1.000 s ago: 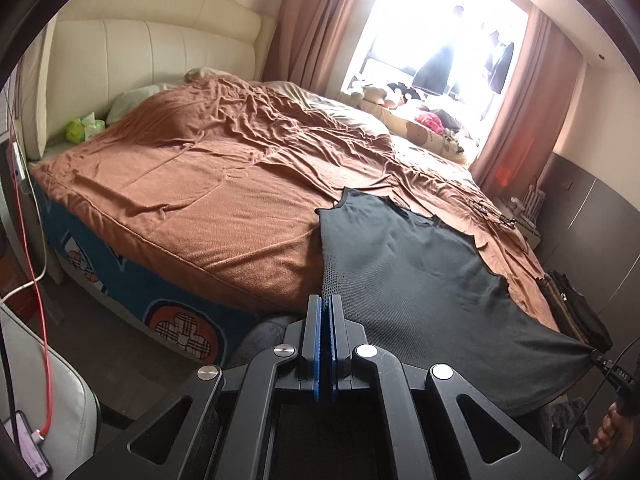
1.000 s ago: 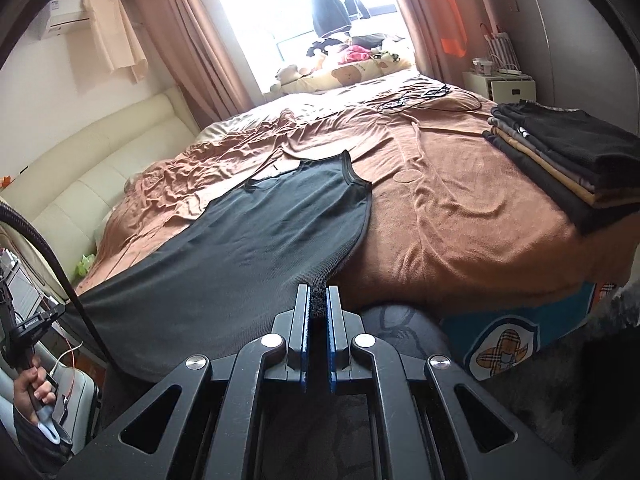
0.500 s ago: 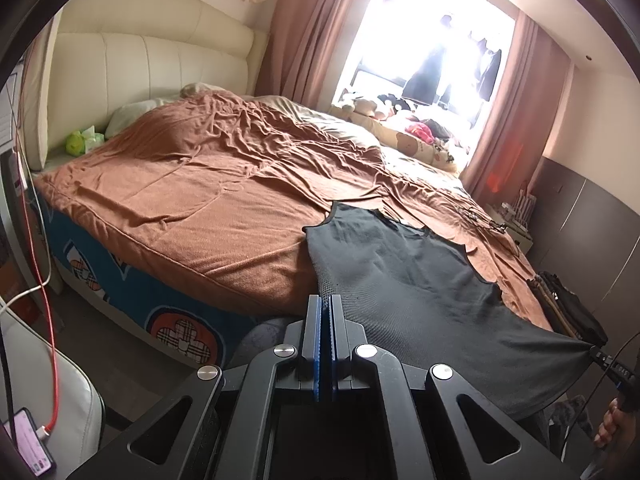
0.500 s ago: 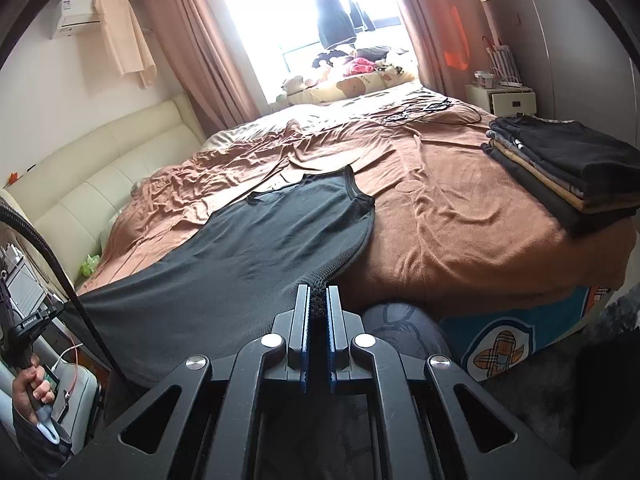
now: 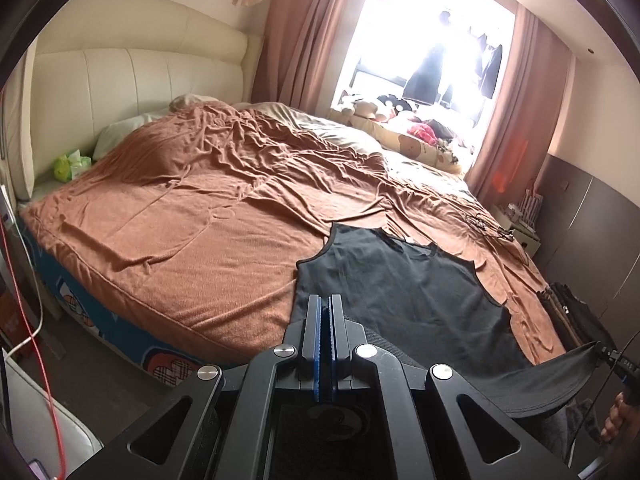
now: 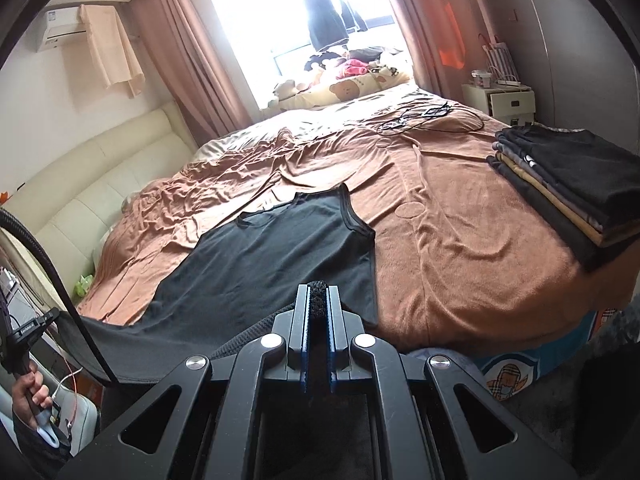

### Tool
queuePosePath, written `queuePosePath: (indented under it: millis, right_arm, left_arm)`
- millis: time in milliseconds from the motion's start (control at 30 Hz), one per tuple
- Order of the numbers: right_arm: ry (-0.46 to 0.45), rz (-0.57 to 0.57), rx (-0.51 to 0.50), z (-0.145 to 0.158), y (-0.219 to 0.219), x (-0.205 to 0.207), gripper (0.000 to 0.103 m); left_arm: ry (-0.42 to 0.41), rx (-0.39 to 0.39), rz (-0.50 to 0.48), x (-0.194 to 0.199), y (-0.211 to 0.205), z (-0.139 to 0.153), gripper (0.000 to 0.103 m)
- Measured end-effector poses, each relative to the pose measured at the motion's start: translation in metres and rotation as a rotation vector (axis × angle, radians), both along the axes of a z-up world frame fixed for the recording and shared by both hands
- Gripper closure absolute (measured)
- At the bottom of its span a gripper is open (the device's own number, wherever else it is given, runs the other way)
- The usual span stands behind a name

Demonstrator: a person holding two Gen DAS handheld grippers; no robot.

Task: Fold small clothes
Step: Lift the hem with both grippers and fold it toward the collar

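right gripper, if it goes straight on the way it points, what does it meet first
The black top it already grips: the right gripper has its jaws shut on the hem, and the cloth spreads straight ahead over the bed. Past it, probably the brown cover.

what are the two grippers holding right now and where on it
Both hold the black tank top by its bottom hem: the right hand-held gripper pinches one hem corner, the left hand-held gripper the other.

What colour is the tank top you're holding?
Black tank top, clearest in the right wrist view.

Black sleeveless top (image 5: pixel 404 292) spread flat on bed, hem overhanging.
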State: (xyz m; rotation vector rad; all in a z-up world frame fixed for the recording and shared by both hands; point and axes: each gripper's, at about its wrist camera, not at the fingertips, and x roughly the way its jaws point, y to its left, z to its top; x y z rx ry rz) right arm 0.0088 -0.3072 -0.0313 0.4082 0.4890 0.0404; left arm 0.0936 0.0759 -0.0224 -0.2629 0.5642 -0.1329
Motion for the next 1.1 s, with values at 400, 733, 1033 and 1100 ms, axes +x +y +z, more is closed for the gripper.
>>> queuePosePath:
  millis: [400,733,1033,1100]
  right_arm:
    - [0.046,-0.024,0.039,0.021,-0.017,0.081,0.099]
    - [0.095,-0.037,0.034,0.025,-0.023,0.161,0.099]
    - [0.153,-0.047,0.047,0.016,-0.03,0.233,0.099]
    - [0.165,-0.049,0.05,0.014,-0.031,0.246,0.099]
  left_arm:
    - [0.032,0.068,-0.004,0.083,-0.018,0.025,0.1]
    - [0.104,0.087,-0.013,0.161,-0.03,0.013,0.1]
    - [0.177,0.102,-0.011,0.23,-0.034,-0.006,0.1]
    - [0.188,0.112,-0.009,0.244,-0.036,-0.009,0.1]
